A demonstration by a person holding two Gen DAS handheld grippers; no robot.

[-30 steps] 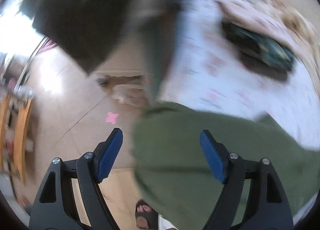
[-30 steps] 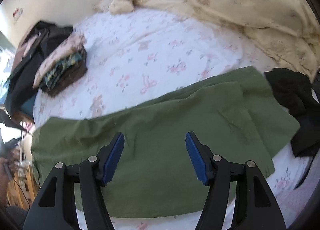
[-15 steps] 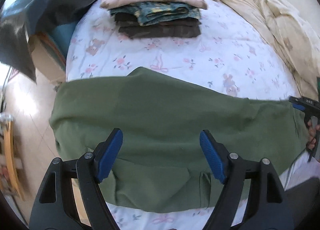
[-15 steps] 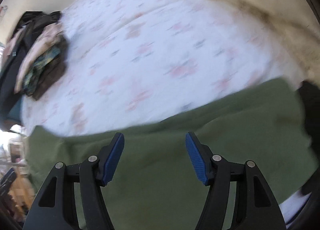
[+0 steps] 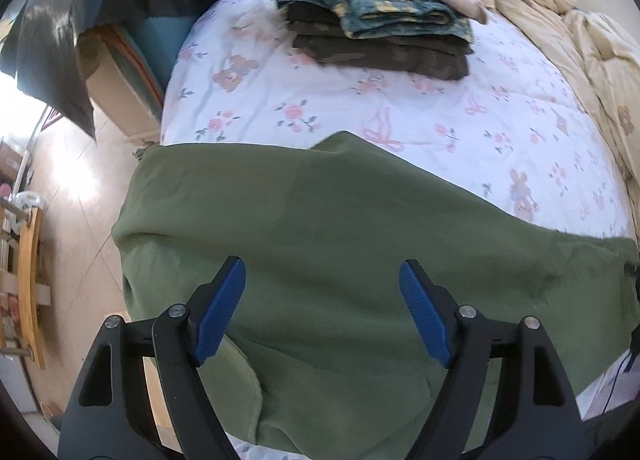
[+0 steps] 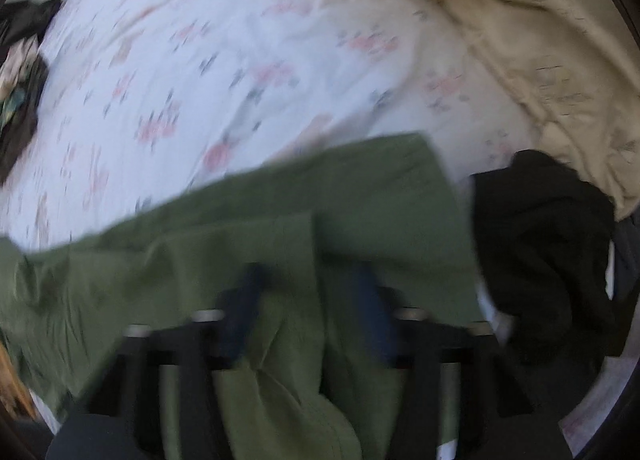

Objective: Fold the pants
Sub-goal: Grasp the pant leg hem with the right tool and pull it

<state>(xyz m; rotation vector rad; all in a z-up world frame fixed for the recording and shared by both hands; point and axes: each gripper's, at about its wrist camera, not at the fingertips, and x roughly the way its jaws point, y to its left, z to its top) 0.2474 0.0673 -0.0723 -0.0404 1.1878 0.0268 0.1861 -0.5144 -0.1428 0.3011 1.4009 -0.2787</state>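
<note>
- The green pants (image 5: 340,244) lie spread along the near edge of the bed (image 5: 400,108), their long axis running side to side along that edge; the left end hangs off the bed's near left corner toward the floor (image 5: 80,188).
- In the right wrist view the same pants (image 6: 240,228) end in a squared hem (image 6: 408,164) lying on the sheet, with folds of cloth bunched up directly under the camera.
- The right gripper (image 6: 308,308) points down into that bunched cloth. Its fingers (image 6: 244,300) are closing with green fabric between them; the picture is smeared, so I cannot tell whether the pads already press on it.
- The left gripper (image 5: 320,308) hangs over the left half of the pants with its fingers (image 5: 220,308) spread wide. Nothing is pinched; cloth shows between and beyond them.
- The relation that matters: each hand is over its own end of the long axis, and the right one is the nearer to a grip. By my judgement the left has to come down onto the fabric below it before both ends can be lifted and brought together.
- Further out, a stack of folded clothes (image 5: 380,20) sits near the far left corner of the bed, well apart from the pants.
- A cream quilt (image 6: 520,40) is heaped along the far right, and a black garment (image 6: 540,240) lies just beside the pants' right end.
</note>
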